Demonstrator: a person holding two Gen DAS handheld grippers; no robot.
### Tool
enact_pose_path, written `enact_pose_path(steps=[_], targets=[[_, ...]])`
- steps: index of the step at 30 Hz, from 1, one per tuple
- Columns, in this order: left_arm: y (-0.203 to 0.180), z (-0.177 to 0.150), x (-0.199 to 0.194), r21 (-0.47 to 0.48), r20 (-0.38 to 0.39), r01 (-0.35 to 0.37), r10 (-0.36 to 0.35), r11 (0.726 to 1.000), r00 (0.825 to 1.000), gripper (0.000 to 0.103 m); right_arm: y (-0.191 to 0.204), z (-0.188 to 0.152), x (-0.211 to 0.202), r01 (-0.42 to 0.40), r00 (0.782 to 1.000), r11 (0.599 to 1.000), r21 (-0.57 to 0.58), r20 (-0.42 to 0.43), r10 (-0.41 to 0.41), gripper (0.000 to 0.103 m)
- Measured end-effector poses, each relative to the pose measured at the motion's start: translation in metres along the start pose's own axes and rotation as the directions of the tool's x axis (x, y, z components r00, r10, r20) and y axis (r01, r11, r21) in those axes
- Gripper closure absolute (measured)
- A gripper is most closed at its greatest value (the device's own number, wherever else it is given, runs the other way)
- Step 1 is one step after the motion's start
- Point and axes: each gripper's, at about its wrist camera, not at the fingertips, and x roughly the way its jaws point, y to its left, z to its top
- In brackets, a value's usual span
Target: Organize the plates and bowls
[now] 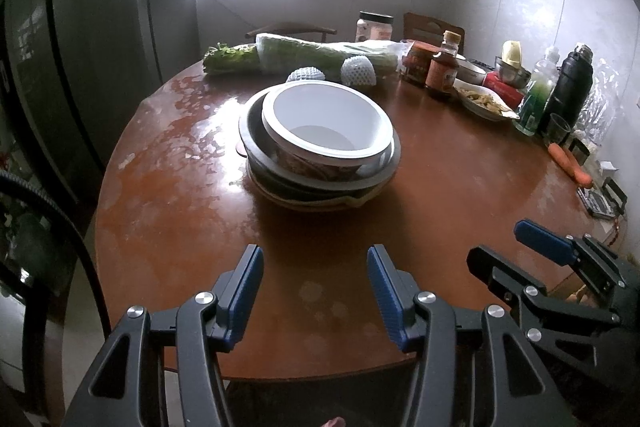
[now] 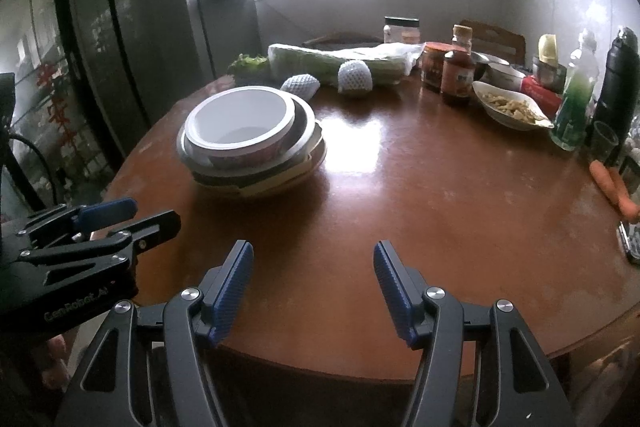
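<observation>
left gripper [image 2: 132,215] body reads "genrobot.ai".

The left gripper [image 1: 316,279] hovers over the near edge of a round brown table [image 1: 172,195], its blue-padded fingers spread wide with nothing between them. To its right, the right gripper [image 1: 504,247] reaches in from the near right, also spread and empty. Beyond them, near the table's middle, sits a stack of dishes: a white bowl [image 1: 326,123] rests on top, nested in a dark grey bowl [image 1: 256,137], with wider plates [image 1: 312,197] underneath. Behind the stack lie wrapped greens [image 1: 304,55] and two fruits in white foam netting [image 1: 358,71]. Along the far right stand sauce bottles [image 1: 442,69], a plate of food [image 1: 482,101], a green bottle [image 1: 538,95] and a black flask [image 1: 570,87]. A carrot [image 1: 570,163] lies at the right edge.
</observation>
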Motion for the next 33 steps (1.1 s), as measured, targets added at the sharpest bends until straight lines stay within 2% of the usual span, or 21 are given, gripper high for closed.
enact_pose_path(steps=[24, 33], targets=[[0.001, -0.003, -0.003, 0.003, -0.006, -0.014, 0.014, 1.0, 1.0, 0.049, -0.001, -0.002, 0.001, 0.005, 1.0, 1.0, 0.011, -0.007, -0.005, 0.039], [0.005, -0.003, 0.012, 0.007, -0.029, -0.022, 0.022, 1.0, 0.999, 0.049, -0.009, -0.004, 0.009, 0.014, 1.0, 1.0, 0.027, -0.022, -0.013, 0.039]])
